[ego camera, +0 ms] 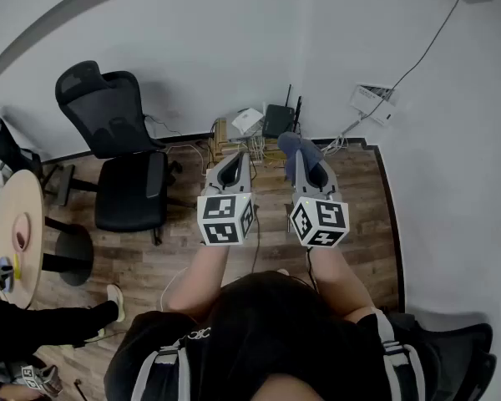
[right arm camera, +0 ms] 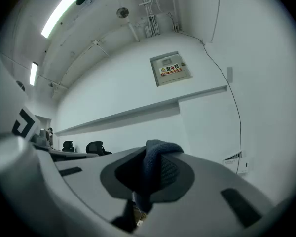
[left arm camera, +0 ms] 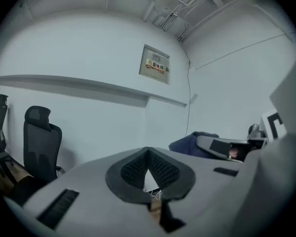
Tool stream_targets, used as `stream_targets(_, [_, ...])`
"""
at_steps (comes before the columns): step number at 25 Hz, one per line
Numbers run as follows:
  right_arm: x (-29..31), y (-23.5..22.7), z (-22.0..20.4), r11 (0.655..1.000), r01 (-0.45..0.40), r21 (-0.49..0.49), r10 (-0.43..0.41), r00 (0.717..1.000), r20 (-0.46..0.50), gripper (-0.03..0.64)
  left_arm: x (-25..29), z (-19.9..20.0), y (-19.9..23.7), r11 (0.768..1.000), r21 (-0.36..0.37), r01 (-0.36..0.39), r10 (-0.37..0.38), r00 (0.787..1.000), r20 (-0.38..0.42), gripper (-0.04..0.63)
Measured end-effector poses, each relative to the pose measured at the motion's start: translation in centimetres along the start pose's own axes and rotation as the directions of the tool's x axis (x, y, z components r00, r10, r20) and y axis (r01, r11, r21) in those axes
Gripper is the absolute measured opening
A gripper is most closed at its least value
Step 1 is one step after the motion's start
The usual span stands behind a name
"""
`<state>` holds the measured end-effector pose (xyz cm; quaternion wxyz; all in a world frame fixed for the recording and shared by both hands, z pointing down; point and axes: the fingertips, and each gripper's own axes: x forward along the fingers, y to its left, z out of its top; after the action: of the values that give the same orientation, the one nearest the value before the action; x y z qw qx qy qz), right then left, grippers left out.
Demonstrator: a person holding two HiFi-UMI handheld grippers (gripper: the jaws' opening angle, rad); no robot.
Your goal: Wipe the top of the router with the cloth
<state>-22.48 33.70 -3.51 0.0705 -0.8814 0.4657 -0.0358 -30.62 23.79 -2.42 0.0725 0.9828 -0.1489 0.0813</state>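
R gripper (ego camera: 307,164) tight on blue cloth (ego camera: 290,144), L gripper (ego camera: 236,159) jaws together, router (ego camera: 277,120) just ahead of both.

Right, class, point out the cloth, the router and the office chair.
cloth (ego camera: 292,147): head view, its bunched blue end.
router (ego camera: 277,121): head view, top of the black casing.
office chair (ego camera: 132,192): head view, the seat cushion.
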Motion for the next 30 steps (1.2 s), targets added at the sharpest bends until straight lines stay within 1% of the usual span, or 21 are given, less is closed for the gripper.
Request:
stream_targets(7, [-0.7, -0.3, -0.2, 1.000, -0.014, -0.001, 0.014, 1.000, 0.000, 0.021, -0.1, -0.3, -0.8, 1.000, -0.001, -0.004, 0.004, 1.000, -0.003, -0.006])
stream_targets(13, [-1.1, -1.0, -0.3, 1.000, -0.018, 0.025, 0.018, 1.000, 0.004, 0.023, -0.1, -0.7, -1.7, 1.000, 0.000, -0.006, 0.006, 1.000, -0.012, -0.006])
stream_targets(17, [-1.0, -1.4, -0.1, 0.999, -0.041, 0.023, 0.041, 0.999, 0.004, 0.023, 0.1, -0.6, -2.1, 1.000, 0.003, -0.024, 0.024, 1.000, -0.012, -0.006])
stream_targets(21, [-1.1, -2.4, -0.1, 0.996, -0.073, 0.048, 0.073, 0.997, -0.003, 0.023, 0.6, -0.7, -2.9, 0.999, 0.004, -0.042, 0.042, 0.999, -0.013, -0.006])
stream_targets(26, [-1.4, -3.9, -0.1, 0.993, -0.117, 0.017, 0.117, 0.993, -0.009, 0.023, 1.8, -1.1, -4.4, 0.997, -0.010, -0.075, 0.075, 0.997, -0.020, -0.006])
stream_targets(30, [-1.7, -5.3, 0.1, 0.992, -0.125, 0.003, 0.125, 0.992, -0.009, 0.023, 2.3, -0.9, -5.9, 0.995, -0.007, -0.096, 0.095, 0.995, -0.017, -0.006])
